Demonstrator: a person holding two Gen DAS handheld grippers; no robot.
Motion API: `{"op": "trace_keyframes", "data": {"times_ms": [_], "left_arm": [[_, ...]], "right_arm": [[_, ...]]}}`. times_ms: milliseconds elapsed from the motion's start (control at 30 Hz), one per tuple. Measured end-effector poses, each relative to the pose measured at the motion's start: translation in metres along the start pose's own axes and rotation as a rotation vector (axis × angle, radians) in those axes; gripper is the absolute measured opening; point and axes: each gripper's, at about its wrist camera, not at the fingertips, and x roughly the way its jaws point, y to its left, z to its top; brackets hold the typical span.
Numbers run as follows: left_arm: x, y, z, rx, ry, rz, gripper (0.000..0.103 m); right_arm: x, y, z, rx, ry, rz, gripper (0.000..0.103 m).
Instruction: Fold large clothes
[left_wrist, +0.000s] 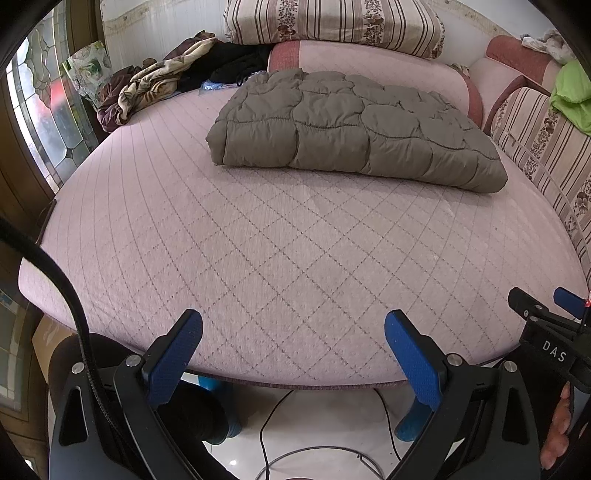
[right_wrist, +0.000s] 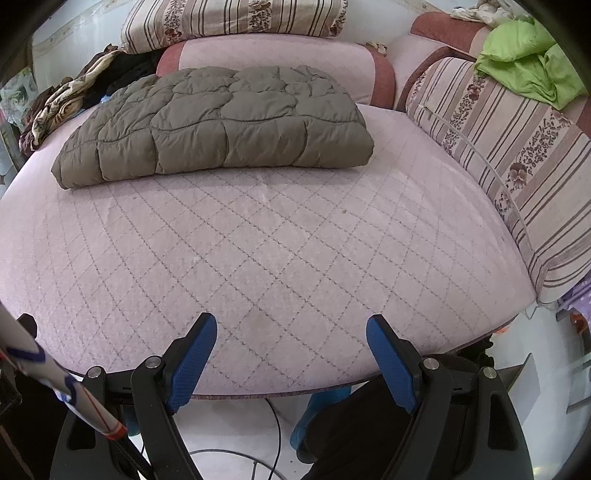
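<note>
The left gripper (left_wrist: 293, 354) has its jaws spread wide, and nothing is between the two blue pads. It hangs over the near edge of the bed (left_wrist: 258, 258), which has a pink quilted cover with a diamond pattern. The right gripper (right_wrist: 291, 360) is in the same condition: jaws wide apart, holding nothing, above the near edge of the bed (right_wrist: 258, 258). In the left wrist view a part of the right gripper (left_wrist: 546, 325) shows at about 4 o'clock, beside the left one.

Further out, at 12 o'clock from both grippers, the folded grey-brown padded jacket (left_wrist: 354, 129) lies flat on the far half of the bed, well apart from the jaws. In the right wrist view the padded jacket (right_wrist: 218, 122) sits more toward 11 o'clock.

Behind it, a striped floral cushion (left_wrist: 332, 22) rests on a pink bolster. At 10 o'clock there is a heap of dark and patterned clothes (left_wrist: 155, 81). At 2 o'clock a striped cushion (right_wrist: 509, 155) leans along the bed's side, and a green garment (right_wrist: 528, 70) lies on top of it.

No container is visible in either view.
</note>
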Motion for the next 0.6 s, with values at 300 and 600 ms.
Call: {"op": "trace_keyframes", "data": {"times_ms": [300,600], "left_arm": [[0.0036,-0.002,-0.0022,0.009,0.006,0.006,0.098],[0.0076,-0.0017,-0.0025,0.01,0.018,0.014,0.098]], "right_arm": [[-0.0004,-0.0036,0.0018,0.014,-0.01,0.004,0.087],[-0.0032,-0.0047,0.0039,0.02,-0.029,0.007,0.087]]}}
